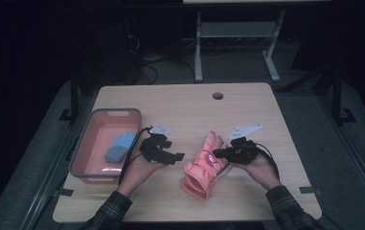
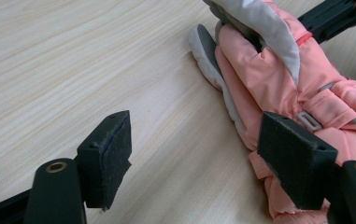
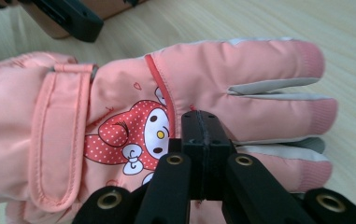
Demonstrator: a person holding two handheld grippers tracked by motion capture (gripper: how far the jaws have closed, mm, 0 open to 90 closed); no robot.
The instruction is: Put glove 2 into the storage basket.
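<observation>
A salmon-pink child's glove [image 1: 201, 167] lies on the wooden table [image 1: 180, 105], fingers pointing away from me. Its back carries a red polka-dot cartoon figure [image 3: 133, 135] and a strap [image 3: 59, 140]. My left gripper [image 1: 177, 156] is just left of the glove, its jaws open with bare table between them in the left gripper view [image 2: 199, 158]; the glove [image 2: 278, 79] lies against the right-hand jaw. My right gripper [image 1: 218, 153] is at the glove's right side. Its jaws [image 3: 207, 140] are shut pad to pad over the glove's back [image 3: 203, 74], with nothing visible between them.
A grey-rimmed pink bin [image 1: 115, 111] stands at the table's left and holds a light-blue item [image 1: 120, 146]. A round cable hole [image 1: 217, 96] sits near the far edge. A desk frame [image 1: 233, 33] stands on the dark floor behind.
</observation>
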